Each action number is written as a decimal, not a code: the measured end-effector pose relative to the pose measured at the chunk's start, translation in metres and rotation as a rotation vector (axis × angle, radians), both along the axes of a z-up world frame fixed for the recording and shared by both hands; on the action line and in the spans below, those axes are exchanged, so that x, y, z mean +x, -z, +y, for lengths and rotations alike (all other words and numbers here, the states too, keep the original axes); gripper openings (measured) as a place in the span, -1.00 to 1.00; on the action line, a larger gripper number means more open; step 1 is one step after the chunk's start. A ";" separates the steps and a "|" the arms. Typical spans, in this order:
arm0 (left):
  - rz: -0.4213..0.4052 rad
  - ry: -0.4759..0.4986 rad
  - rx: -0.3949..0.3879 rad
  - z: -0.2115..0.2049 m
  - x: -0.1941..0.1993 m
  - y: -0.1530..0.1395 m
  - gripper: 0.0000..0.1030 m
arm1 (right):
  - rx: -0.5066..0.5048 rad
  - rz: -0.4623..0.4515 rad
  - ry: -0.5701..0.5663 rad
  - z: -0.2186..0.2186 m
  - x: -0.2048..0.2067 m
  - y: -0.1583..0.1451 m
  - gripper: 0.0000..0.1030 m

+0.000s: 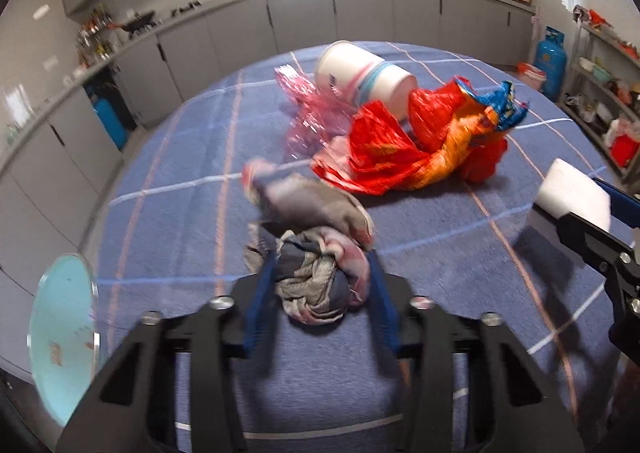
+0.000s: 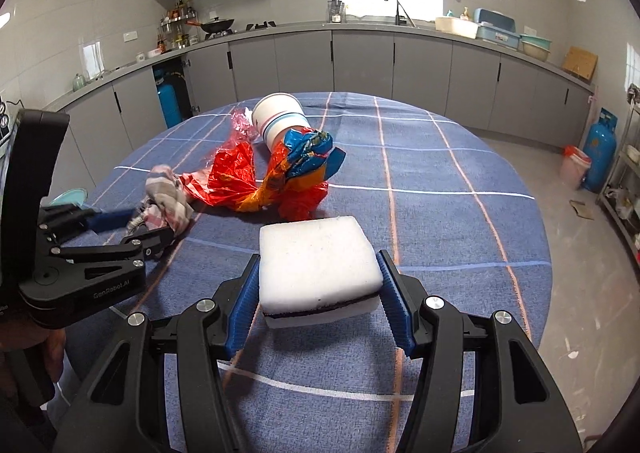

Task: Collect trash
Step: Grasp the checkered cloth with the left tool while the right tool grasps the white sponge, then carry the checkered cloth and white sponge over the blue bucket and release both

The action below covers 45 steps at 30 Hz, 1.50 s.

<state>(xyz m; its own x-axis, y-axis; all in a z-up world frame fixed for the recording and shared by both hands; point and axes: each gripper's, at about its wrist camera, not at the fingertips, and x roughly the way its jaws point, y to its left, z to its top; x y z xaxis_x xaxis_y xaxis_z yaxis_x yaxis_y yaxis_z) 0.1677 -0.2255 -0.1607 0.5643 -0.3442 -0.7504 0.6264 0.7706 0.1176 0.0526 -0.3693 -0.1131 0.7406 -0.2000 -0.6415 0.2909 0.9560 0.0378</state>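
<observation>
1. Left tool (image 1: pixel 322 277): matte black angular frame with triangular cut-outs and two blue ribbed fingers (image 1: pixel 259 305).
2. Round silver screw heads sit on its linkage arms.
3. Right tool (image 2: pixel 320 293): the same black frame, with blue ridged pads (image 2: pixel 396 307) and silver screws at the pivots.
4. From the right wrist view, the left tool's black side plate carries pale "GenRobot.AI" lettering and a tall curved black handle.
</observation>
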 end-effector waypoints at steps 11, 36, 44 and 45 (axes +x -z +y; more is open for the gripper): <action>-0.025 -0.045 -0.039 0.031 -0.012 -0.017 -0.39 | -0.010 -0.034 -0.024 0.013 -0.005 -0.012 0.09; -0.188 -0.224 -0.025 0.123 -0.026 -0.061 -0.38 | -0.055 -0.113 -0.193 0.074 0.036 -0.042 0.09; -0.217 -0.294 -0.030 0.151 -0.019 -0.070 -0.38 | -0.060 -0.126 -0.244 0.094 0.053 -0.047 0.09; -0.219 -0.300 -0.031 0.154 -0.019 -0.071 -0.38 | -0.061 -0.129 -0.250 0.096 0.053 -0.048 0.09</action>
<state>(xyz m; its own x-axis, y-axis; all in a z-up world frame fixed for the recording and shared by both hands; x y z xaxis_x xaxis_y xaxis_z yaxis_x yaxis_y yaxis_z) 0.1489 -0.0714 -0.0901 0.7896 -0.1594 -0.5925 0.3345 0.9214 0.1978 0.1060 -0.2735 -0.0653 0.8464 -0.0362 -0.5313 0.0422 0.9991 -0.0008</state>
